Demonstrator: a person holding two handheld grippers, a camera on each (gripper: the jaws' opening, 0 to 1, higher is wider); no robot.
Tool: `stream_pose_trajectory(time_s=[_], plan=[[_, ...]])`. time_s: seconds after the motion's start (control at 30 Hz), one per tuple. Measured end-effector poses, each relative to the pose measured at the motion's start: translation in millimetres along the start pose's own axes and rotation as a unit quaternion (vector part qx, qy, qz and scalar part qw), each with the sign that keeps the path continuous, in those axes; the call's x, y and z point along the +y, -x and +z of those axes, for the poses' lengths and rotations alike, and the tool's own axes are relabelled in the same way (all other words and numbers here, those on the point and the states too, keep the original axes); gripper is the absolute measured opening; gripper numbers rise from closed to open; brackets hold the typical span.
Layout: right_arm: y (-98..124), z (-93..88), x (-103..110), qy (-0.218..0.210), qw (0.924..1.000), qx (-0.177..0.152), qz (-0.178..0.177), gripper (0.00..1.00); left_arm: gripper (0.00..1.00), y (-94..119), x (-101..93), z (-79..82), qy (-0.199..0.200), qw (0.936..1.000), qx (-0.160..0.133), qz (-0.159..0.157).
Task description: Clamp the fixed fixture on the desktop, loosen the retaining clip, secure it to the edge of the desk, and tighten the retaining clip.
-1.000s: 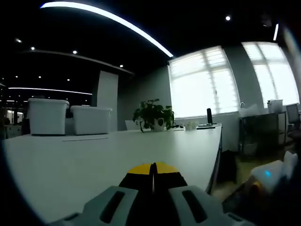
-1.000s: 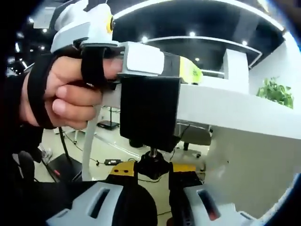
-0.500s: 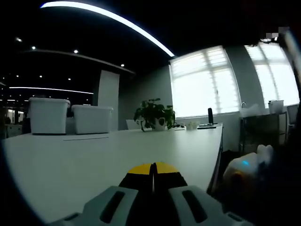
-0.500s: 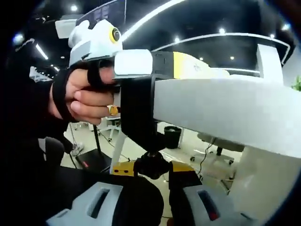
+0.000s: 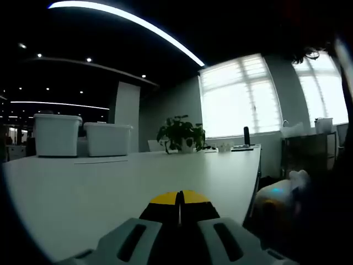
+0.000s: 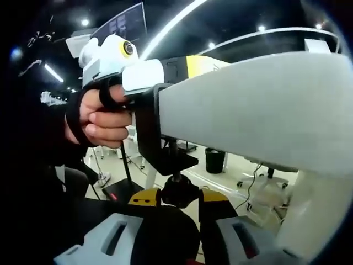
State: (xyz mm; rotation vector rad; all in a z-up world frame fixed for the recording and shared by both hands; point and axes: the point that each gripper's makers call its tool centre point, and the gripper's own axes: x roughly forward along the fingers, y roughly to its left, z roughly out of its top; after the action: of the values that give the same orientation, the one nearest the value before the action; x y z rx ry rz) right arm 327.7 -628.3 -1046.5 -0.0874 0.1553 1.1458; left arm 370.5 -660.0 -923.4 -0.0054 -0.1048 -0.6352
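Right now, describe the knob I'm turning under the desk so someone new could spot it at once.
Start at the thick white desk edge in the right gripper view. A black C-shaped clamp wraps it, beside the hand holding the left gripper. The knob is the small black lobed one on the screw below the clamp, pinched between yellow-tipped jaws.

The left tool is showing two pale grey jaw housings, each with a dark slot, running into black pads capped with yellow tips. In the right gripper view the left tool's body is appearing white and rounded, with a yellow ring on its end and a yellow section just beside the desk edge. The hand is wearing a black strap across the fingers and a black cuff at the wrist. The right tool is showing the same grey slotted housings, black pads and yellow tips.
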Motion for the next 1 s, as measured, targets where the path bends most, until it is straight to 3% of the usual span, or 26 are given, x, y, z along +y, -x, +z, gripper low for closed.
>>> stream_pose_trajectory(time_s=[0.1,0.27,0.37,0.47,0.57,0.63,0.77,0.83,0.93,1.0], plan=[[6.8,1.6,1.6,-0.028,0.9991,-0.009,-0.031,0.25,0.01,0.3,-0.4,0.5,0.000,1.0000,-0.001,0.000],[21.0,8.1,5.7,-0.029,0.9944,-0.023,-0.098,0.28,0.01,0.5,-1.2,1.2,0.000,1.0000,-0.001,-0.003],[22.8,3.7,11.0,-0.018,0.9888,-0.011,-0.148,0.27,0.01,0.9,-2.8,1.6,-0.001,0.9999,-0.002,-0.010],[27.1,1.5,13.3,-0.027,0.9786,-0.012,-0.203,0.29,0.01,1.8,-4.5,2.7,-0.005,0.9998,-0.006,-0.016],[28.1,-3.4,15.2,-0.031,0.9710,-0.001,-0.237,0.29,0.01,2.2,-4.7,2.9,-0.007,0.9998,-0.008,-0.017],[28.0,-0.5,15.5,-0.044,0.9670,-0.010,-0.251,0.32,0.01,2.6,-5.0,3.2,-0.009,0.9997,-0.010,-0.018],[27.2,5.5,13.2,-0.031,0.9602,-0.009,-0.277,0.38,0.01,3.5,-6.0,3.5,-0.013,0.9996,-0.014,-0.022],[24.1,7.8,13.1,-0.031,0.9598,-0.009,-0.279,0.39,0.01,3.7,-6.0,3.4,-0.014,0.9995,-0.015,-0.022],[24.2,8.9,8.1,-0.032,0.9532,-0.010,-0.301,0.48,0.01,4.3,-6.2,3.6,-0.014,0.9995,-0.015,-0.022],[23.2,7.7,5.7,-0.036,0.9501,-0.005,-0.310,0.46,0.01,4.7,-6.4,4.0,-0.016,0.9995,-0.017,-0.022]])
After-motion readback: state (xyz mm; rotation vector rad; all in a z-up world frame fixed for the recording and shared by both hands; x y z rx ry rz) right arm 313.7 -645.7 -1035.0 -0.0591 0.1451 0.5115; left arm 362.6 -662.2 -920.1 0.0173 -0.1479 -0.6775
